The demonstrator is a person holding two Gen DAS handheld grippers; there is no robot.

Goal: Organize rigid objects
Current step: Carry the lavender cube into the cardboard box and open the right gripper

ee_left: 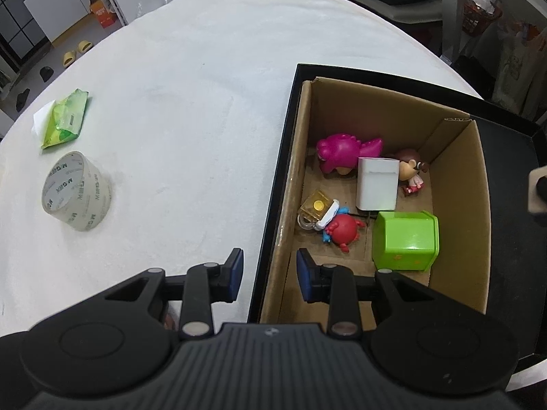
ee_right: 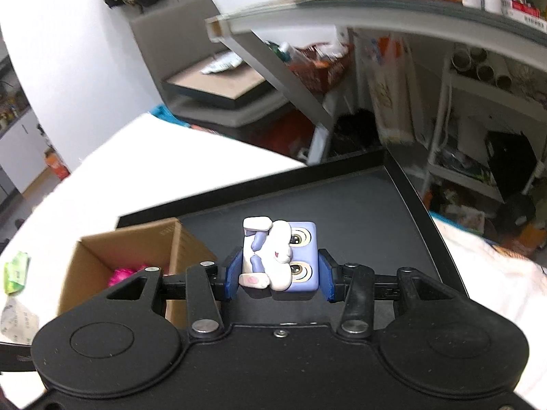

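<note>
**Toy held over tray as box fills**

While the left gripper (ee_left: pixel 270 275) hangs with its blue pads spread wide and nothing between them, straddling the near left wall of a cardboard box (ee_left: pixel 454 205), the right gripper (ee_right: pixel 278 275) is clamped on a blue-and-white toy figure (ee_right: pixel 280 256) above a black tray (ee_right: pixel 359 205). That box sits in the left part of the tray and holds a pink dinosaur (ee_left: pixel 345 152), a doll (ee_left: pixel 410 169), a white block (ee_left: pixel 377 184), a red toy (ee_left: pixel 343 229), a yellow padlock (ee_left: pixel 314 206) and a green cube (ee_left: pixel 405 241). A white cloth covers the table (ee_left: pixel 191 102); on its left side a roll of clear tape (ee_left: pixel 77 191) stands just nearer than a green packet (ee_left: pixel 66 119). Beyond the far edge, the room shows grey cabinets, yellow slippers (ee_left: pixel 77 53) on the floor and an orange carton (ee_left: pixel 102 12). To the right, metal shelving (ee_right: pixel 342 13) carries jars and clutter, partly blurred.
</note>
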